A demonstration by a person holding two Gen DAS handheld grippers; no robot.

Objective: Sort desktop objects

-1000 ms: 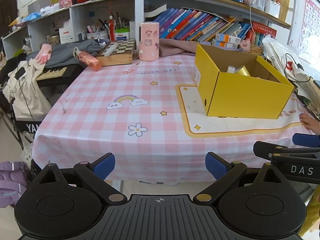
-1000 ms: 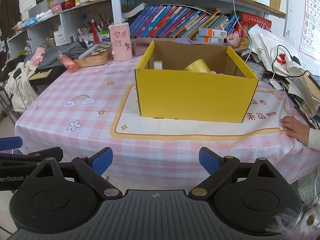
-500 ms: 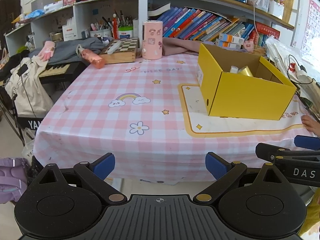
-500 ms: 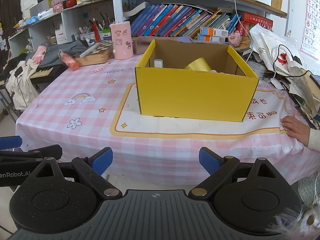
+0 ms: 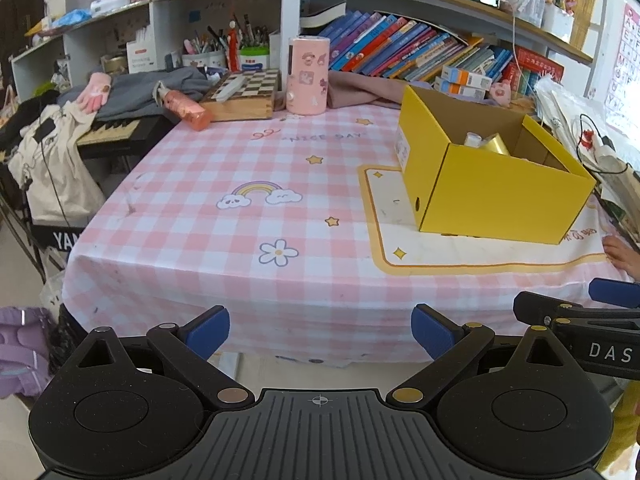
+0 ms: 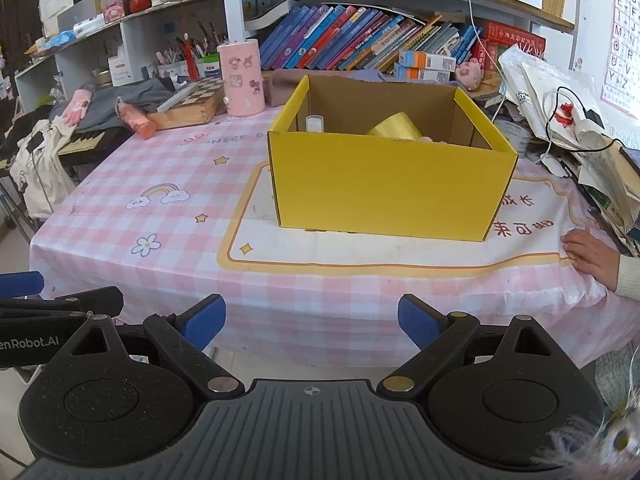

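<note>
Both grippers sit off the near edge of the table, below the cloth line, side by side. Left gripper (image 5: 320,330): jaws wide apart, nothing between the blue pads. Right gripper (image 6: 311,320): same, spread wide and empty. The yellow box (image 6: 390,190) stands on the cream mat at the right half of the pink checked tablecloth (image 5: 224,216); inside, a yellow tape roll (image 6: 394,128) and a small white-capped container (image 6: 315,123) are visible, the rest of the interior is hidden by the front wall. Judgement: sorting is largely or wholly done, since the open cloth in front carries no loose items. What remains at the far edge is a pink cylinder (image 5: 308,76), a chessboard box (image 5: 244,94) and a pink bottle (image 5: 186,106) lying on its side; whether these belong to the task cannot be told. A bystander's hand (image 6: 588,254) rests on the right table edge.
</note>
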